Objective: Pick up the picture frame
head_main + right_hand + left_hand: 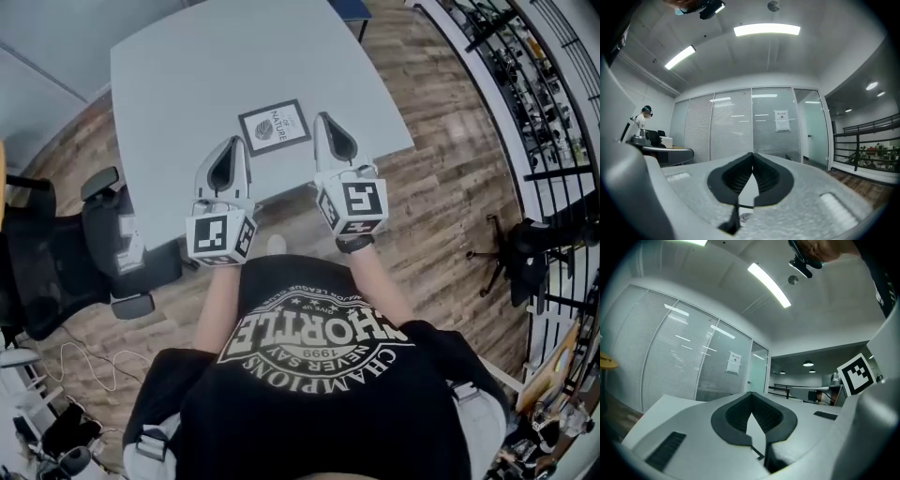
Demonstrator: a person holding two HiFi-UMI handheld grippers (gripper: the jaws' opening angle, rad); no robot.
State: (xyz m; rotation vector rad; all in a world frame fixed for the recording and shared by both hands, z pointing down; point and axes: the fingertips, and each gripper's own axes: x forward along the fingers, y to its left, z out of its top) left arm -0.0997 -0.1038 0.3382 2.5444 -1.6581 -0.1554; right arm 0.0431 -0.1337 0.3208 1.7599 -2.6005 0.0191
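Note:
A black-edged picture frame [274, 127] with a leaf print lies flat on the grey table [187, 84], near its front edge. My left gripper [233, 143] hovers just left of the frame and nearer to me, jaws shut and empty. To the frame's right my right gripper [323, 120] is held level, also shut with nothing in it. In the left gripper view the shut jaws [751, 394] point across the tabletop. Through the right gripper's [752, 155] jaw gap a sliver of the frame [743, 211] shows below.
A black office chair [66, 253] stands left of the table, another chair base [511, 253] at the right on the wood floor. Railings and shelves [534, 84] run along the far right. Glass partitions [740, 126] lie beyond the table.

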